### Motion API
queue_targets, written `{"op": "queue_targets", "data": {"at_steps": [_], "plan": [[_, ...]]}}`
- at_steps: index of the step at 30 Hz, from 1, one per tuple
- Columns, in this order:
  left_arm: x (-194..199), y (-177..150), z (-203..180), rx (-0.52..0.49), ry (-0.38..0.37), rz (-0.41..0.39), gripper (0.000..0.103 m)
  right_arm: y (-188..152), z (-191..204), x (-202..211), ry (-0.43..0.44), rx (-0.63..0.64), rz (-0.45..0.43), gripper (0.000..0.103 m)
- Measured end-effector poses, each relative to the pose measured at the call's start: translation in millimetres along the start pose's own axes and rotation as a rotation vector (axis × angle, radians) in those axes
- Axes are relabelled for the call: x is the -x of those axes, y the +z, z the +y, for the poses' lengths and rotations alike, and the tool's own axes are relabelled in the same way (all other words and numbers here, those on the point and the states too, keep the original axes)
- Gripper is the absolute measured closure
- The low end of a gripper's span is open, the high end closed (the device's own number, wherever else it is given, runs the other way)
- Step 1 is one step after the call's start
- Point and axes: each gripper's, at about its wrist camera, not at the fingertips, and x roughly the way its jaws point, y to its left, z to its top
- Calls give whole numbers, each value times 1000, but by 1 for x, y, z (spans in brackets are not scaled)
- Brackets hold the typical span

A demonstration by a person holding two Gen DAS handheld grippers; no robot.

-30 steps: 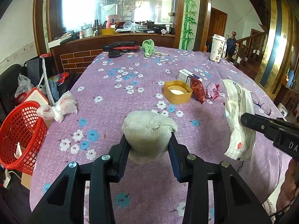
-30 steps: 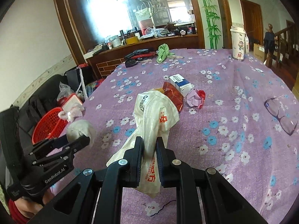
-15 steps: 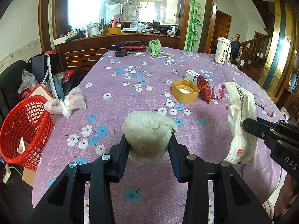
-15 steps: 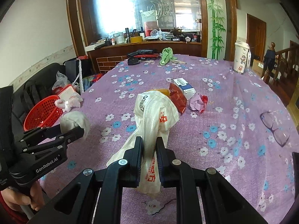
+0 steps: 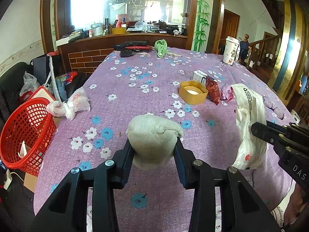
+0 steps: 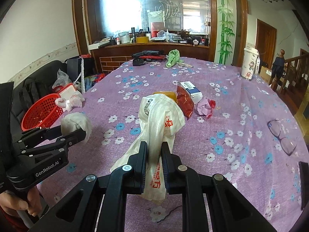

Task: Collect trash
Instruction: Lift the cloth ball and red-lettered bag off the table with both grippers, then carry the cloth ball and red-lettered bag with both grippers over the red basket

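The left gripper (image 5: 154, 148) was clamped partway closed on a balled white rag (image 5: 153, 135), carried clear above the surface (image 5: 135, 89). The right gripper (image 6: 154, 150) was squeezed tight on a crumpled white plastic bag (image 6: 160, 119), which hung limp below its fingers.

The red basket (image 5: 25, 133) stood off the surface's left edge, lower than the top, and looked like the likely drop point. From the basket, the rag was up and to the right, the bag farther right again. A knotted bag bundle (image 5: 71, 104) lay on the edge nearest the basket, so a low sweep leftward could knock it off. The bag's loose tail might drag across the surface or catch the yellow tub (image 5: 193, 94) and red wrapper (image 5: 212, 87) behind it. The rag bulged beyond the pads and might slip if tilted.

The purple cloth between the grippers and the basket was otherwise bare, leaving an open path leftward. Eyeglasses (image 6: 282, 135) lay near the right edge, far from the basket.
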Motion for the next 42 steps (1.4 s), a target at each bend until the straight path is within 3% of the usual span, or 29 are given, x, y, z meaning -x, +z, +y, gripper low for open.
{"op": "queue_targets", "data": {"at_steps": [19,28,42], "plan": [[2,-1,9,16,8,-4,65,-3,20,-2,-15,61,8,88],[17,2,38,72,30,-32,64,-13,47,-18,204,65,120,88],[61,11,132,220,160,-113,64,30,95,-19,330,139,132,87]]}}
